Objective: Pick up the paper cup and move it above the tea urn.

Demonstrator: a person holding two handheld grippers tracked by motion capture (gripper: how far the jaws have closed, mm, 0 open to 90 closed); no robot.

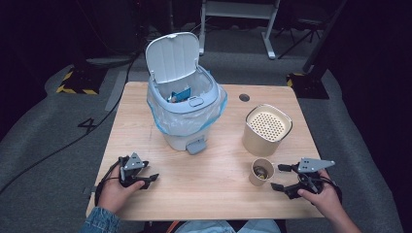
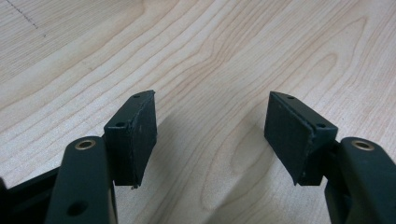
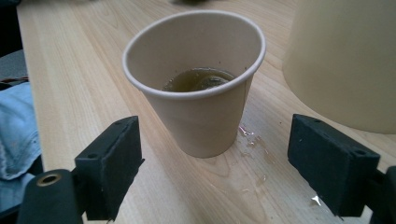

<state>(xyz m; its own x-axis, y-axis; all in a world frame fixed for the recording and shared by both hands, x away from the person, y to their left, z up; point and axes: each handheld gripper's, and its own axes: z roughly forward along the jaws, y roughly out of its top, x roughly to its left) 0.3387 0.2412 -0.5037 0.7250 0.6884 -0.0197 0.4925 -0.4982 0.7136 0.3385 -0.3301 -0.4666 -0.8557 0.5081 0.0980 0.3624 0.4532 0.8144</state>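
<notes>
Right tongs [image 3: 212, 163] spread, paper cup [image 3: 198, 79] between the jaws' tips, untouched. Cup upright on counter [image 1: 214, 189], just in front of the perforated-top beige canister [image 1: 266, 128], droplets beside it. Left tongs [image 2: 210, 133] spread, empty, on bare wood left of cup. One pedal bin [image 1: 187, 97], lid up.

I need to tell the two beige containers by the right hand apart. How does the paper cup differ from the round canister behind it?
The paper cup is smaller and narrower than the canister. The cup is open on top, with brownish liquid and dregs inside; the canister's top is a perforated cover. The cup stands nearer the table's front edge, just ahead of the open right hand-held gripper; the canister stands farther back. Both are beige and upright.
</notes>
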